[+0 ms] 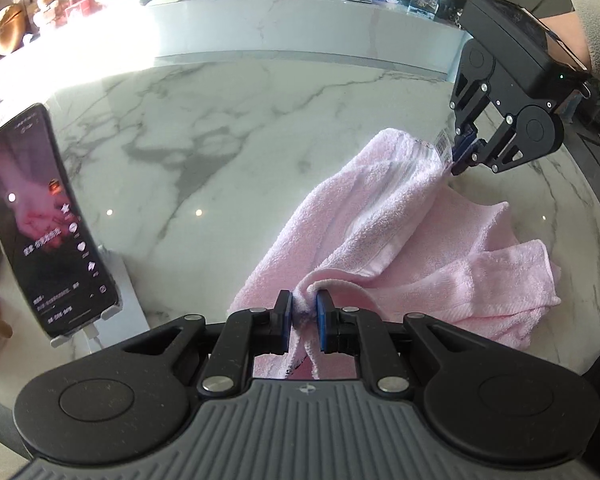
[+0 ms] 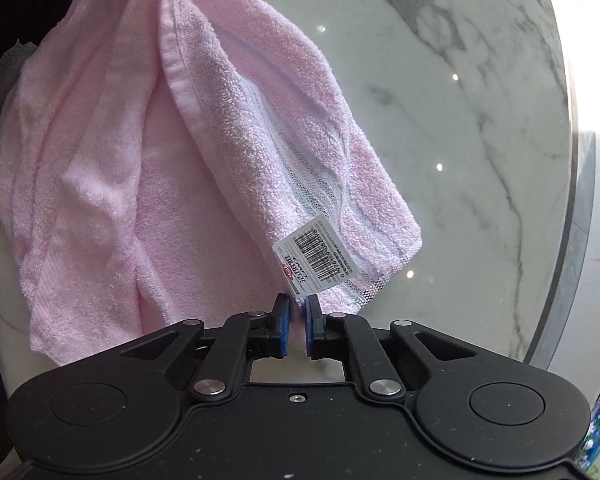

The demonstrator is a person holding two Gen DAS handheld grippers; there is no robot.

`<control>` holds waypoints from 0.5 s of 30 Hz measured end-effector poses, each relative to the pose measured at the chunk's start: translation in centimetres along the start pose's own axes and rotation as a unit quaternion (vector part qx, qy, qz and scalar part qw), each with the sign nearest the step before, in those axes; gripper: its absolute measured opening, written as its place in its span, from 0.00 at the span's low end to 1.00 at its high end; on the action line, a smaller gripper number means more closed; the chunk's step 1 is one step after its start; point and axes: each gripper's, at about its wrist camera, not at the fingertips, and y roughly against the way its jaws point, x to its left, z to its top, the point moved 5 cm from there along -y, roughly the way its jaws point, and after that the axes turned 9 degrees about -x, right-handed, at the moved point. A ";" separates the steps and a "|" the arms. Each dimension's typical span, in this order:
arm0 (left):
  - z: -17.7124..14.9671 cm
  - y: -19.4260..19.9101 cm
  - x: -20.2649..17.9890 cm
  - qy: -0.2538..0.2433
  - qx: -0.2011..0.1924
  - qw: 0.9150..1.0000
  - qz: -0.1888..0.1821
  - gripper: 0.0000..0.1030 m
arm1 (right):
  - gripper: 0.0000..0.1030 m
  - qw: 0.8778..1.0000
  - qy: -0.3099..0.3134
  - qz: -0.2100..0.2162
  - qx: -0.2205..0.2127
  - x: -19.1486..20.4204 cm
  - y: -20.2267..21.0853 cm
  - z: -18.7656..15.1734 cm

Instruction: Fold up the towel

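A pink towel [image 1: 380, 216] lies partly crumpled on the white marble table [image 1: 204, 128], one end lifted between both grippers. My left gripper [image 1: 304, 312] is shut on a bunched corner of the towel near the front. In the same view my right gripper [image 1: 462, 156] pinches the far corner, beside a barcode label [image 1: 443, 142]. The right wrist view shows the right gripper [image 2: 297, 312] shut on the towel [image 2: 180, 152] corner right under the barcode label [image 2: 314, 258], with the cloth hanging away from it over the table [image 2: 460, 100].
A phone [image 1: 40, 232] on a white stand leans at the table's left side. A marble counter [image 1: 300, 28] with boxes and ornaments runs behind. The round table edge [image 2: 568, 200] curves on the right. A sleeve and hand [image 1: 596, 32] hold the right gripper.
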 end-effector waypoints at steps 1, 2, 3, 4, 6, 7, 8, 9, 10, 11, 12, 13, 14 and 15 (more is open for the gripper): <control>0.6 -0.5 -0.5 -0.014 -0.003 1.000 -0.004 0.11 | 0.05 1.000 -0.015 -0.001 0.002 0.3 0.0 -1.0; 1.4 -1.0 -0.9 -0.029 -0.006 1.000 -0.007 0.11 | 0.05 0.999 -0.037 -0.001 0.003 0.9 0.0 -2.4; 2.1 -1.5 -1.3 -0.041 -0.009 0.999 -0.006 0.11 | 0.05 0.998 -0.058 -0.001 0.004 1.5 0.1 -3.9; 2.7 -2.0 -1.7 -0.052 -0.012 0.999 -0.005 0.11 | 0.05 0.997 -0.071 -0.002 0.003 1.9 0.2 -4.8; 4.5 -3.2 -3.0 -0.078 -0.016 0.997 -0.009 0.11 | 0.05 0.994 -0.108 -0.005 0.000 3.2 0.7 -7.6; 5.2 -3.6 -3.5 -0.087 -0.020 0.996 -0.018 0.11 | 0.05 0.992 -0.124 -0.006 -0.004 3.7 1.0 -8.7; 5.7 -4.1 -4.0 -0.094 -0.020 0.995 -0.024 0.11 | 0.05 0.990 -0.139 -0.006 -0.007 4.2 1.2 -9.7; 6.3 -4.7 -4.7 -0.105 -0.017 0.994 -0.027 0.11 | 0.05 0.988 -0.155 -0.009 -0.011 4.5 1.4 -10.6; 6.5 -5.0 -5.1 -0.111 -0.018 0.993 -0.029 0.11 | 0.05 0.985 -0.171 -0.013 -0.016 4.9 1.7 -11.5; 6.8 -5.5 -5.7 -0.123 -0.019 0.992 -0.031 0.11 | 0.05 0.980 -0.195 -0.018 -0.025 5.2 2.1 -12.7; 7.2 -6.0 -6.4 -0.133 -0.019 0.990 -0.033 0.11 | 0.05 0.977 -0.211 -0.021 -0.033 5.4 2.4 -13.4; 7.5 -6.5 -6.9 -0.139 -0.015 0.990 -0.032 0.11 | 0.05 0.975 -0.218 -0.025 -0.038 5.6 2.6 -13.8; 7.7 -7.1 -7.4 -0.143 -0.012 0.989 -0.034 0.11 | 0.06 0.972 -0.226 -0.033 -0.047 6.1 3.0 -14.4; 7.9 -7.6 -7.8 -0.148 -0.007 0.988 -0.036 0.11 | 0.07 0.970 -0.233 -0.041 -0.056 6.6 3.3 -14.9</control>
